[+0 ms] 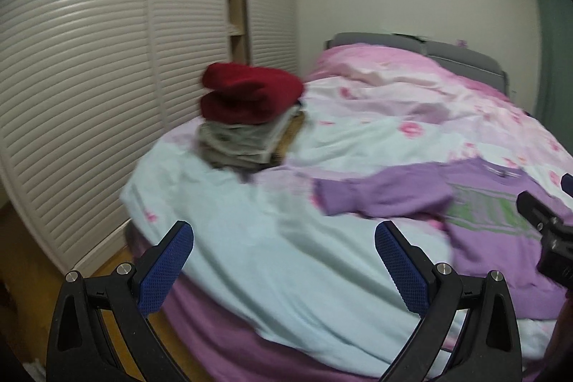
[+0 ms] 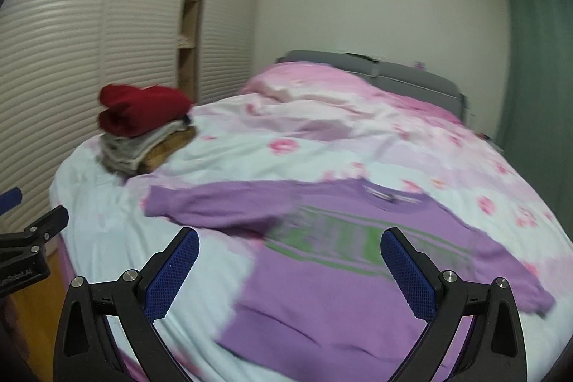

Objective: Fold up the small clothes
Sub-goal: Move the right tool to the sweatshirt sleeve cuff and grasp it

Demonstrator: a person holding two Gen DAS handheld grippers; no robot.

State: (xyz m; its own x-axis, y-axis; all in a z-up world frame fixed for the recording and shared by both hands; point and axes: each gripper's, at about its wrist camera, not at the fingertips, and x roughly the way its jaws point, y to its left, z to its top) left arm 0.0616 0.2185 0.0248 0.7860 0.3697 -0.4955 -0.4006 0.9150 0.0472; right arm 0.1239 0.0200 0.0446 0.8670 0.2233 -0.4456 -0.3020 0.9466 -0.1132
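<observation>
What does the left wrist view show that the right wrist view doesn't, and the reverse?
Only the left wrist view shows the bed's near left corner, where the pale quilt hangs over a purple sheet, plus the right hand-held gripper at its right edge.

Only the right wrist view shows the whole purple sweater lying flat, right sleeve and hem included, with more of the green curtain and the left hand-held gripper at its left edge.

Both show the stack of folded clothes topped by a red garment, the louvred wardrobe and each camera's own open jaws.
</observation>
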